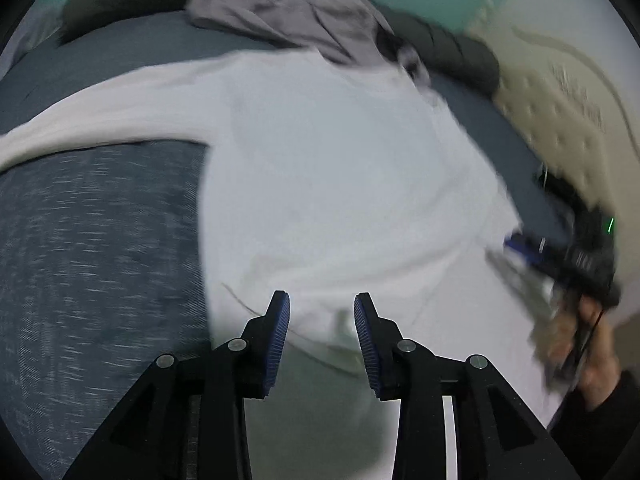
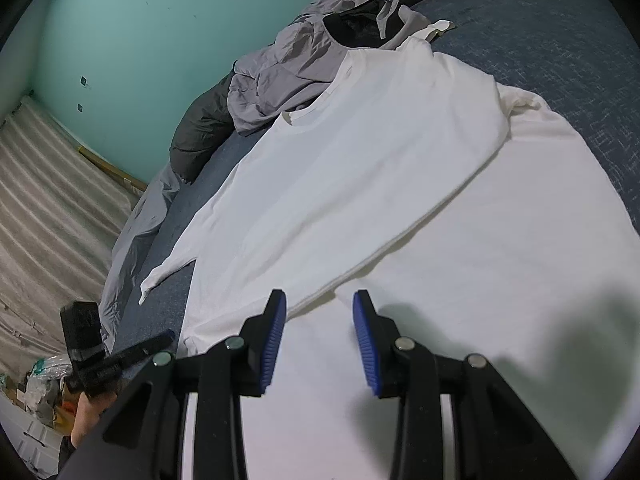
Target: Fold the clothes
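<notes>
A white long-sleeved shirt [image 2: 360,184] lies spread on the blue-grey bed [image 2: 560,48], collar toward the far end. One side is folded over the body, its edge running diagonally. A sleeve trails off to the left. My right gripper [image 2: 320,300] hovers open just above the shirt's near part, holding nothing. The left wrist view is motion-blurred. There the shirt [image 1: 340,168] fills the middle, and my left gripper [image 1: 322,304] is open over its near edge, empty. The right gripper [image 1: 560,256] shows at the right, held by a hand.
A crumpled grey garment [image 2: 288,68] and a dark duvet [image 2: 200,140] lie at the bed's far end by the teal wall. A beige mattress [image 1: 560,100] stands beside the bed. Clutter [image 2: 40,380] sits on the floor at lower left. Bare bed [image 1: 88,248] lies left of the shirt.
</notes>
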`<state>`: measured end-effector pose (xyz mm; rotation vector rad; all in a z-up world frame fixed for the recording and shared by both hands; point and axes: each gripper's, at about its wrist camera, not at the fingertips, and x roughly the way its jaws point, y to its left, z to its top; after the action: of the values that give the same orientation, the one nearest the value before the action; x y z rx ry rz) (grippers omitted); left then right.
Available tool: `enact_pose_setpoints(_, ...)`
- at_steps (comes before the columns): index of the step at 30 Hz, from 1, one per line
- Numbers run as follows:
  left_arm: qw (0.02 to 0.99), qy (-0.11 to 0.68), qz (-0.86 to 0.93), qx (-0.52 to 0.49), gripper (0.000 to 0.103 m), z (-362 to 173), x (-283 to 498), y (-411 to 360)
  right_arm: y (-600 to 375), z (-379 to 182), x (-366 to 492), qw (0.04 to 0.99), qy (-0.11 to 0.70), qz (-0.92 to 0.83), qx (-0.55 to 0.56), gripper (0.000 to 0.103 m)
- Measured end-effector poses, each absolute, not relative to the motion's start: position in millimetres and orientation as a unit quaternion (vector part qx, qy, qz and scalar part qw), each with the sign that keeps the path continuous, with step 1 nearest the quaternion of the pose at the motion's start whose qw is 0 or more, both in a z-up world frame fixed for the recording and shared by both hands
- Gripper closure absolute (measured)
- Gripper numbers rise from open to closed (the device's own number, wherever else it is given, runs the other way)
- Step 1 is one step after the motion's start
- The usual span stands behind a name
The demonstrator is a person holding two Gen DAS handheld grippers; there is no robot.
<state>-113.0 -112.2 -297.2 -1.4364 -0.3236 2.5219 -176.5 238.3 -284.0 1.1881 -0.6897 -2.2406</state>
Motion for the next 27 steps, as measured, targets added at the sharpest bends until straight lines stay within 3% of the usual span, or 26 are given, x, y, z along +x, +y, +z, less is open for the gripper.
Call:
enact_pose_setpoints(7,0.127,-0.059,0.833,-0.535,0.066,-316,-106,-94,242,-283,-179,0.251,-0.256,-0.826,0.435,0.068)
enact_pose_setpoints(16,0.113,-0.083,0.871,-0.472,0.061,-295,-117,-102,263,-262,-186,0.211,-0.249,-0.842,0.430,0.068)
enact_pose_setpoints(18,0.113,-0.083,0.868,-0.476,0.061,-302,-123,-100,278,-251,-195,0.187,-0.222,-0.855,0.431,0.067)
enact_pose_setpoints(21,0.114,-0.084,0.864,-0.484,0.061,-310,-126,-99,304,-241,-215,0.137,-0.152,-0.873,0.443,0.051)
enact_pose_setpoints(27,0.114,-0.086,0.854,-0.500,0.061,-325,-128,-98,331,-250,-265,0.081,-0.001,-0.876,0.476,0.051)
